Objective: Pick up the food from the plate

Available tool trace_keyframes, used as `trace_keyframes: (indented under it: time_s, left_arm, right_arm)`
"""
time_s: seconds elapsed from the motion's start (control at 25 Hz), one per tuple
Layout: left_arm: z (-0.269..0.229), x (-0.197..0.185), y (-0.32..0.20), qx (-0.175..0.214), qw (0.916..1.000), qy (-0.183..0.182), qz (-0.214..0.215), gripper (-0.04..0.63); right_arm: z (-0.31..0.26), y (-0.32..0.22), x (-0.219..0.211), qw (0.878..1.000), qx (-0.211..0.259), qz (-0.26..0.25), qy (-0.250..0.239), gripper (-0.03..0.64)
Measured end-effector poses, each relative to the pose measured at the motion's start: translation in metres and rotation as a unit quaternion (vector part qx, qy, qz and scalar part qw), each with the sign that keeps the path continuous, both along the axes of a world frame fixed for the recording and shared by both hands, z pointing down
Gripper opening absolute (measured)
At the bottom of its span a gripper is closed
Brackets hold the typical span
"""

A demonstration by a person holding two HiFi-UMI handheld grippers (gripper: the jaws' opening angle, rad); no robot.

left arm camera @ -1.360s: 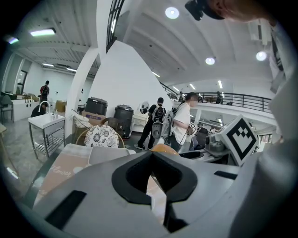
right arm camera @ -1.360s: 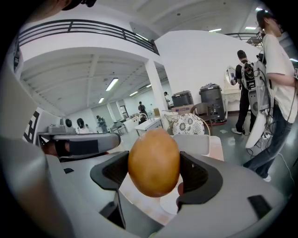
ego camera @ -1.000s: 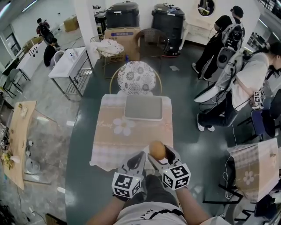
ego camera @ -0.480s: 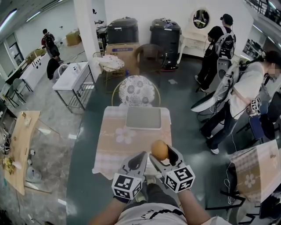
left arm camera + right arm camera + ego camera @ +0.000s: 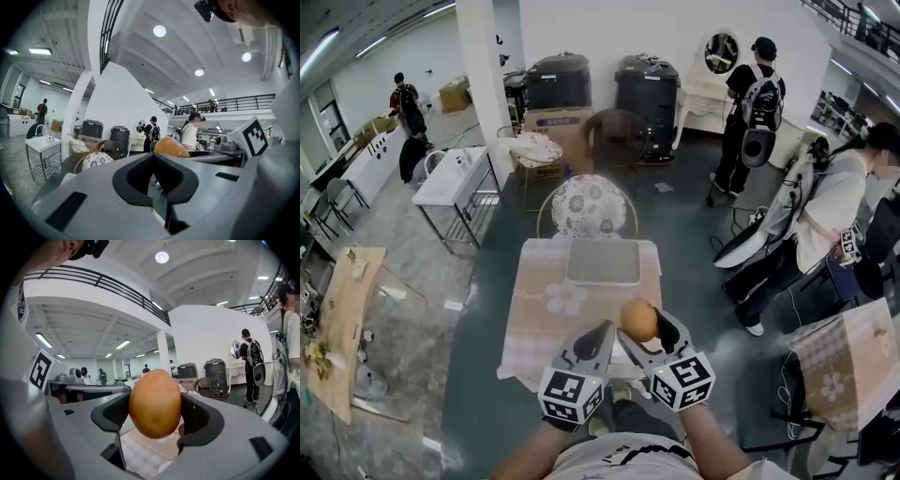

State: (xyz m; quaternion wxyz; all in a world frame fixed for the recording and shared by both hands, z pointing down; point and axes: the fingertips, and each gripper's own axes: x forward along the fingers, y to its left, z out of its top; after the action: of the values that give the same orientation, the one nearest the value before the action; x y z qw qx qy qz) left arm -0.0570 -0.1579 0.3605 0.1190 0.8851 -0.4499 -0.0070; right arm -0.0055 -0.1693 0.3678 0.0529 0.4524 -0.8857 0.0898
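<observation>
A round orange-brown piece of food (image 5: 639, 320) is held up off the table, with my right gripper (image 5: 641, 325) shut on it. In the right gripper view the food (image 5: 155, 403) fills the gap between the two dark pads (image 5: 202, 420). My left gripper (image 5: 604, 332) hovers just left of it, shut with nothing in it; its jaws meet in the left gripper view (image 5: 154, 156), where the food (image 5: 171, 147) shows beyond them. A sliver of white, perhaps the plate (image 5: 623, 360), peeks out between the grippers; the rest is hidden.
The table has a pale checked cloth (image 5: 546, 300) with a grey tray (image 5: 603, 261) at its far end and a patterned round chair (image 5: 588, 206) behind it. People stand at the right (image 5: 825, 216). A steel sink table (image 5: 455, 178) is at the left.
The table now sits a little farther away in the head view. The food stays clamped in the right gripper, and both grippers hold their pose. The people at the right have shifted.
</observation>
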Motion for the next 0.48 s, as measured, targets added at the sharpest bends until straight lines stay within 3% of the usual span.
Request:
trace_keyframes:
  time_s: [0.48]
  left_arm:
    - [0.0009, -0.0008, -0.0001, 0.002, 1.0, 0.001, -0.003, 0.006]
  right_arm:
    - [0.0005, 0.0011, 0.0009, 1.0, 0.0, 0.003, 0.005, 0.313]
